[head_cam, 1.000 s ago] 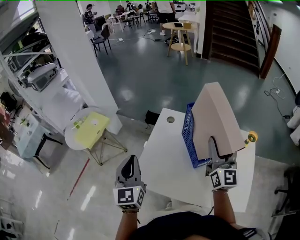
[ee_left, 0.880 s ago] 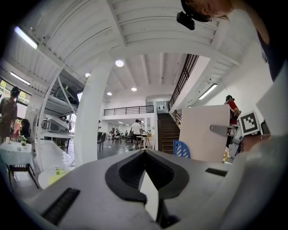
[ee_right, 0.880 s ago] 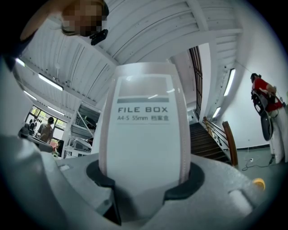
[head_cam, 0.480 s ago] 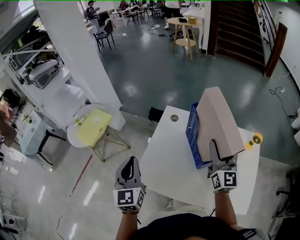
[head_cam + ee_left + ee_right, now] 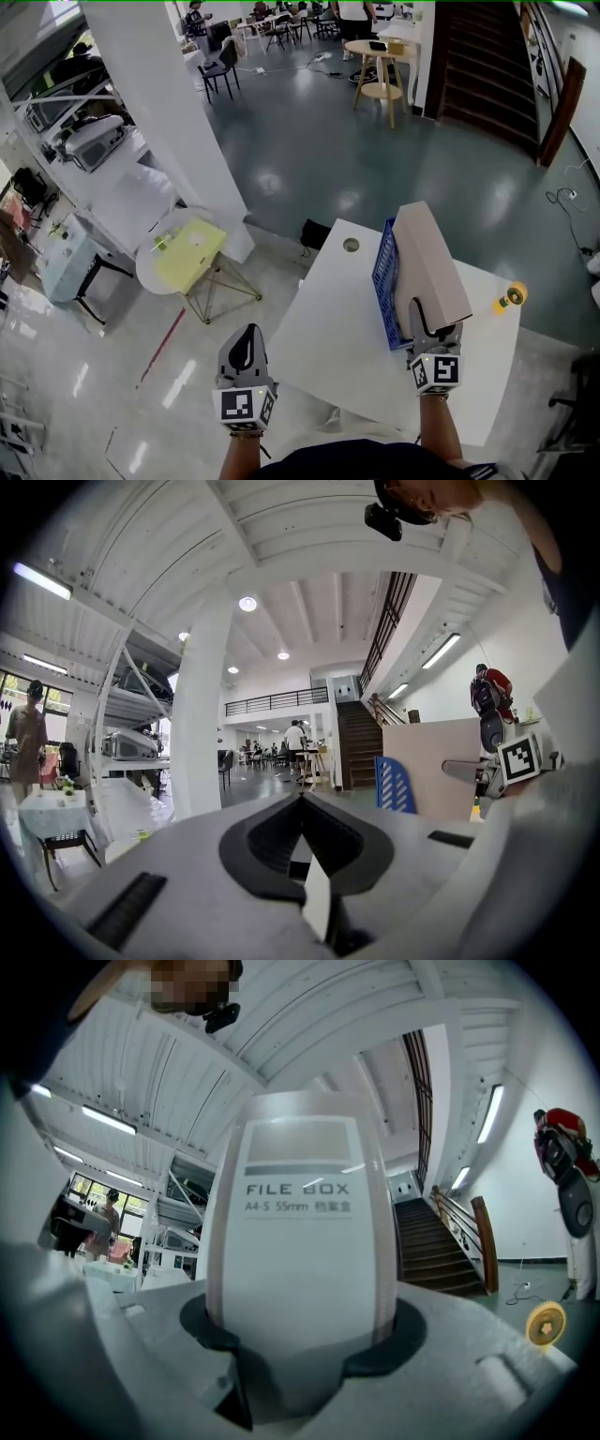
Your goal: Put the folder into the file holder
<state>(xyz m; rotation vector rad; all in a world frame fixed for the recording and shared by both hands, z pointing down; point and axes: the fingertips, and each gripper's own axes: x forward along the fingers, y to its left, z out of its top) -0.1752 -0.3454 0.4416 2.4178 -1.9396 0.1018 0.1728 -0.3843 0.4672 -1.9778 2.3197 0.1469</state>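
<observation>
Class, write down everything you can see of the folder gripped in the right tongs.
The folder is a thick, closed box file: pale beige broad faces, a rounded white spine with a grey band and the print FILE BOX, A4-S 55mm. It looks like stiff card. It is upright on edge, spine towards the person, clamped at the spine between the right tongs. It is over the blue file holder on the white table; whether it touches the holder cannot be told.
</observation>
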